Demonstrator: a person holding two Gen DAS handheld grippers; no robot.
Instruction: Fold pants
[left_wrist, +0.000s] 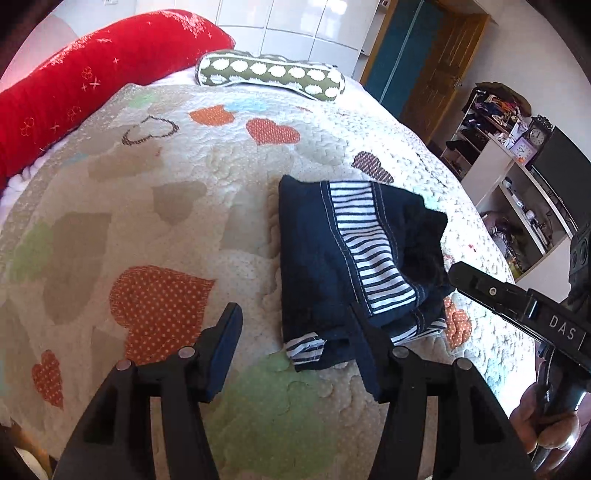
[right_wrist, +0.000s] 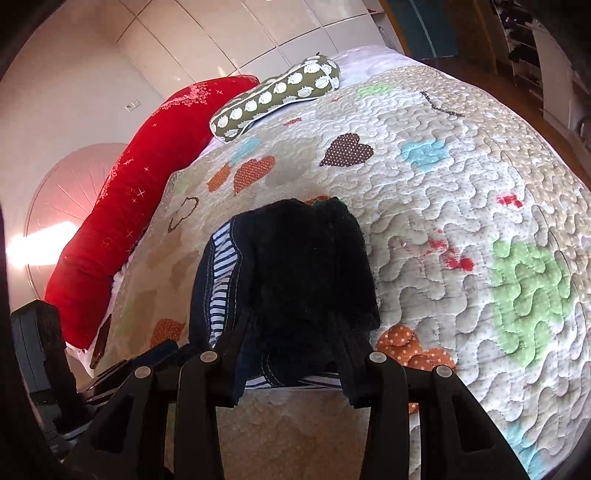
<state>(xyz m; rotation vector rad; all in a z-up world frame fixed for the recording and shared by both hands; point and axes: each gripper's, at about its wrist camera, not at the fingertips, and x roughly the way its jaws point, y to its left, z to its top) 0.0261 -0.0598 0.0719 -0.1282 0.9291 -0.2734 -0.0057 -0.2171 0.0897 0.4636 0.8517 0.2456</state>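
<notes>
The dark navy pants with a blue-and-white striped side band lie folded into a small bundle on the quilted bed cover. My left gripper is open just above the bundle's near edge, its right finger over the cloth, its left finger over the quilt. My right gripper shows at the right of the left wrist view as a black arm by the bundle's right edge. In the right wrist view the pants lie between its spread fingers, and that gripper is open around the bundle's near end.
A red bolster and a green patterned pillow lie at the head of the bed. Shelves, a clock and a dark screen stand to the right beyond the bed edge. White wardrobe doors are behind.
</notes>
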